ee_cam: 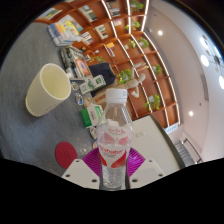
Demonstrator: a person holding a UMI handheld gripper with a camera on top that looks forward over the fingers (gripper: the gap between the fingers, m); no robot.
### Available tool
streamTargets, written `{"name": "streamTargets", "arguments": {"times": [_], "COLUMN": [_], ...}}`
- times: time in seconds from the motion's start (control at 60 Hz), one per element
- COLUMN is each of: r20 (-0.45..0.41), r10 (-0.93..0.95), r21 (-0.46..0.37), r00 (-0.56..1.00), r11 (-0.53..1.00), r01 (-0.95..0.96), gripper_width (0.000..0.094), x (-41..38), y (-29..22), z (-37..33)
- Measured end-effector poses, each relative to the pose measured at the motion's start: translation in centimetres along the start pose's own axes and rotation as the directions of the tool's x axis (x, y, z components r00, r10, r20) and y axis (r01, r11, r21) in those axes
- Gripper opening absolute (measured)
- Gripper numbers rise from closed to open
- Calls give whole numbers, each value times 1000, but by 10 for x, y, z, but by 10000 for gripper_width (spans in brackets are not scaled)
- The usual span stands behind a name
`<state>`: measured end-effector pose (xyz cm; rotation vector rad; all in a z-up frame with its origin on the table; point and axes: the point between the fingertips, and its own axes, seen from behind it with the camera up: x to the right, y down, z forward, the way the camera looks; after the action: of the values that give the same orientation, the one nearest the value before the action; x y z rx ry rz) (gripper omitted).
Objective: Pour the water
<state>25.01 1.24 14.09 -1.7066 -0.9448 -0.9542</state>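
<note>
Bottle: clear plastic, white cap, red-and-white label; held upright between the fingers, its lower part against the magenta pads.
Gripper: clenched on the bottle, both fingers pressed to its sides.
Cup: cream paper cup, seen beyond the fingers, well apart from the bottle, mouth turned toward it.
Table: grey surface below the cup.
Red disc: lying on the table just beside the bottle's base.
Shelving: wooden units with green plants, far behind the bottle.

Clear capped water bottle stood upright between the fingers, cream paper cup lay tilted beyond them, leftward.
</note>
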Motion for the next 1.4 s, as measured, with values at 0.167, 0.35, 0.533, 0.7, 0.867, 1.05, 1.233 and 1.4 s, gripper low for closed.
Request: {"name": "streamTargets", "arguments": {"times": [0.167,0.35,0.533,0.7,0.867,1.05,1.233,1.4], "r20": [-57,-80,-122,-160,-147,-59,58,165], "r10": [-296,-579,-791,-856,-834,-553,44,501], "r21": [-22,-66,-90,-69,-71,-13,24,40], "r00": [954,811,599,492,532,831,997,849], "r11": [955,815,610,507,545,833,999,857], "r01": [295,576,787,859,835,553,-45,-513], "gripper_width": [320,319,319,323,324,323,323,324], "x": [14,11,13,10,9,4,2,2], "y": [-34,-56,-74,-92,-91,-73,-59,-54], "z": [-3,0,9,7,5,-5,-13,-3]}}
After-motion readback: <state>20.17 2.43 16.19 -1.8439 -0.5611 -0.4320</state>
